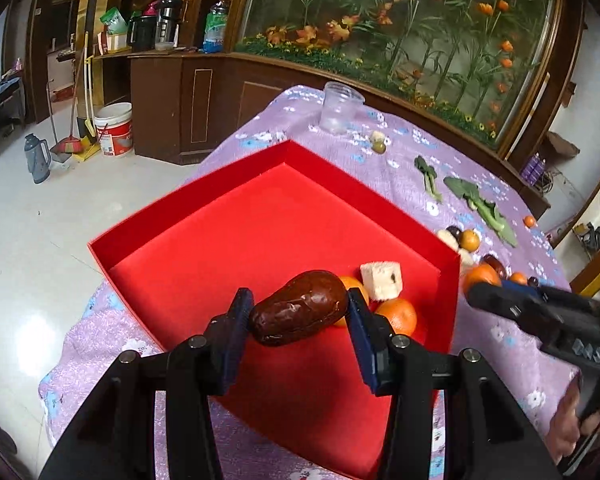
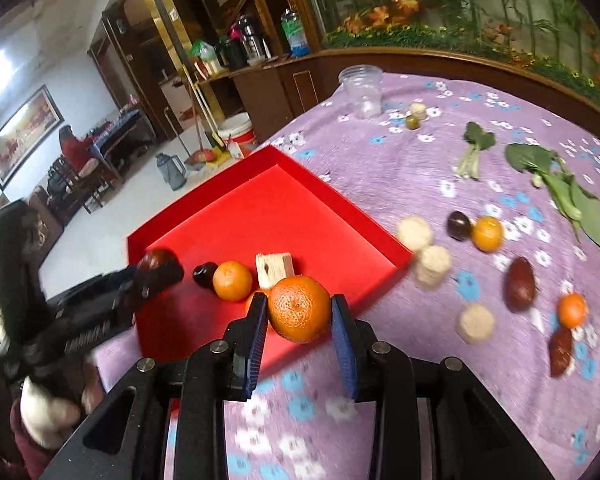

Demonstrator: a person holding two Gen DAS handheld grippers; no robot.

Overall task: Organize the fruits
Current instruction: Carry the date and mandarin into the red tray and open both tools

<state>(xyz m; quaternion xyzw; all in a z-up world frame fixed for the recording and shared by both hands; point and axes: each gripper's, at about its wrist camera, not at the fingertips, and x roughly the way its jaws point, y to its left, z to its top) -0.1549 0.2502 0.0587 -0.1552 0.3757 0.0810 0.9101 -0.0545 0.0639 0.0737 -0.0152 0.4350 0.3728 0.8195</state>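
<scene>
In the left wrist view my left gripper (image 1: 299, 304) is shut on a wrinkled brown date (image 1: 300, 312), held over the red box (image 1: 204, 216). In the right wrist view my right gripper (image 2: 299, 308) is shut on an orange tangerine (image 2: 299, 308) above the box's near wall (image 2: 380, 280). On the box floor lie a tangerine (image 2: 232, 280), a dark plum (image 2: 205, 274) and a pale cube (image 2: 274, 268). The left gripper (image 2: 156, 272) with its date shows at the left edge of the box. The right gripper (image 1: 496, 296) shows beside the box's right corner.
Loose on the purple flowered cloth (image 2: 380, 184) lie pale lumps (image 2: 432, 266), a dark plum (image 2: 459, 225), tangerines (image 2: 487, 233), dates (image 2: 520, 284) and leafy greens (image 2: 560, 188). A clear plastic cup (image 2: 362, 90) stands at the far side. The floor drops away left of the table.
</scene>
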